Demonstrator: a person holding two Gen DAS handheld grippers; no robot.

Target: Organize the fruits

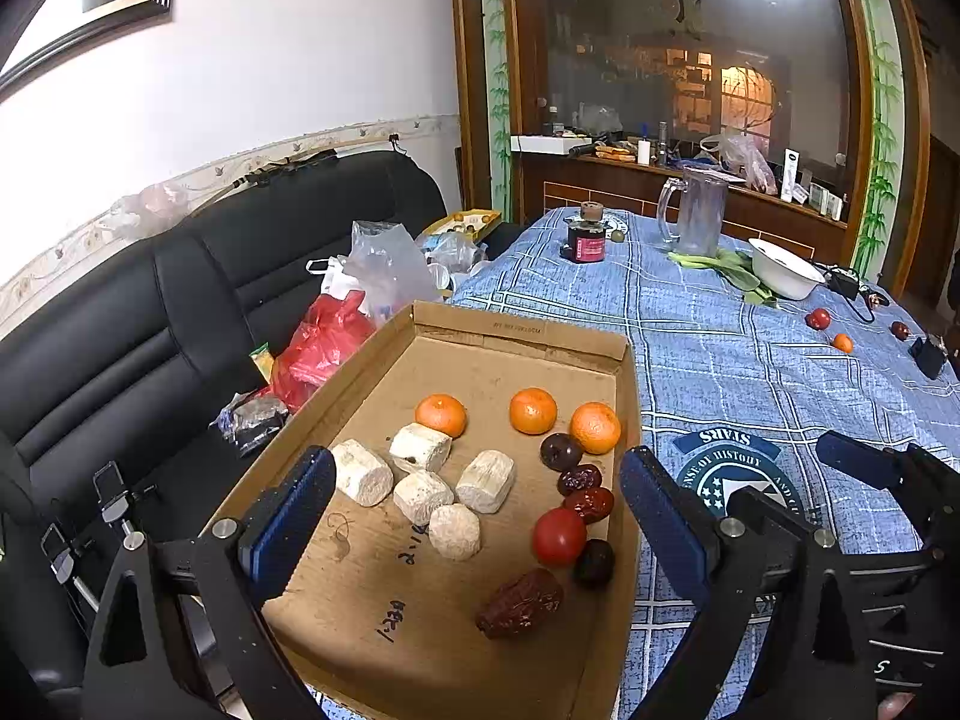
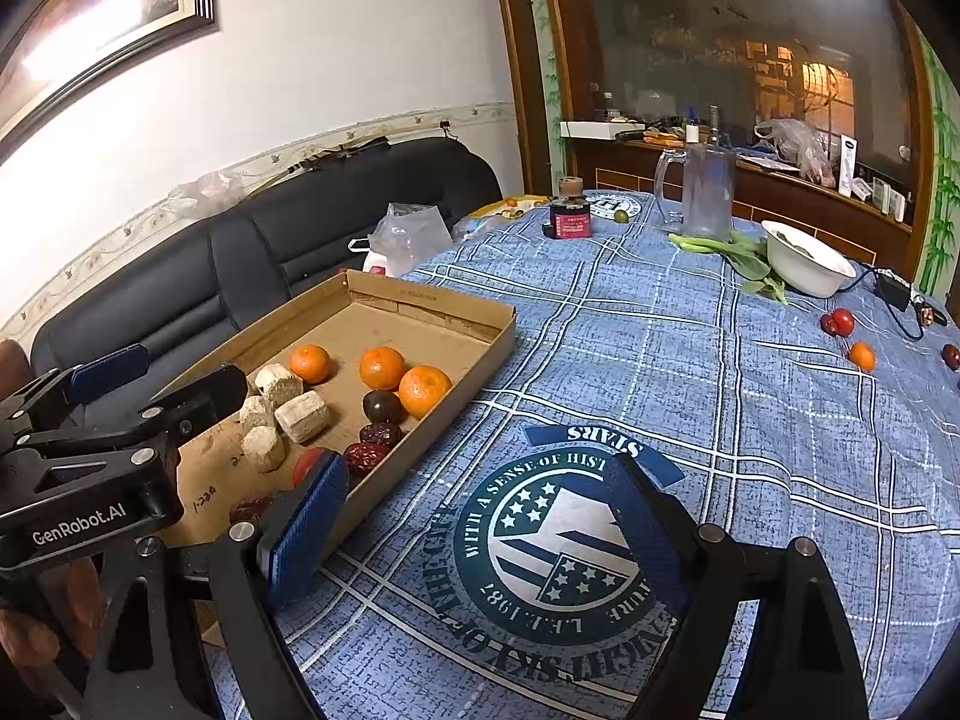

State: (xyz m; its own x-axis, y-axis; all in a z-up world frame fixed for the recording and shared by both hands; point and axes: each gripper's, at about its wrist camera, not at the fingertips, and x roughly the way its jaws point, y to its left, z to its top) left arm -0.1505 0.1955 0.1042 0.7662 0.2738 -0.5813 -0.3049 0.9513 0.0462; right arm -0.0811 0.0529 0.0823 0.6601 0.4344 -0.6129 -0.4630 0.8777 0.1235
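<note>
A shallow cardboard tray (image 1: 516, 333) lies at the table's left edge. It holds three oranges (image 1: 533, 410), several pale cut chunks (image 1: 485, 480), red dates (image 1: 521, 603), dark plums (image 1: 560, 451) and a red tomato (image 1: 558, 536). My left gripper (image 1: 474, 522) hovers open over the tray's near part, with nothing between its pads. My right gripper (image 2: 480, 531) is open and empty above the round emblem on the blue cloth, just right of the tray (image 2: 432, 300). Far right on the cloth lie a red fruit (image 2: 840, 321), a small orange (image 2: 862, 356) and a dark fruit (image 2: 951, 356).
A white bowl (image 2: 810, 270) on green leaves, a clear jug (image 2: 708, 192) and a small dark jar (image 2: 570, 219) stand at the back of the table. A black cable and charger (image 2: 894, 291) lie beside the bowl. Bags (image 1: 336, 336) sit on the black sofa to the left.
</note>
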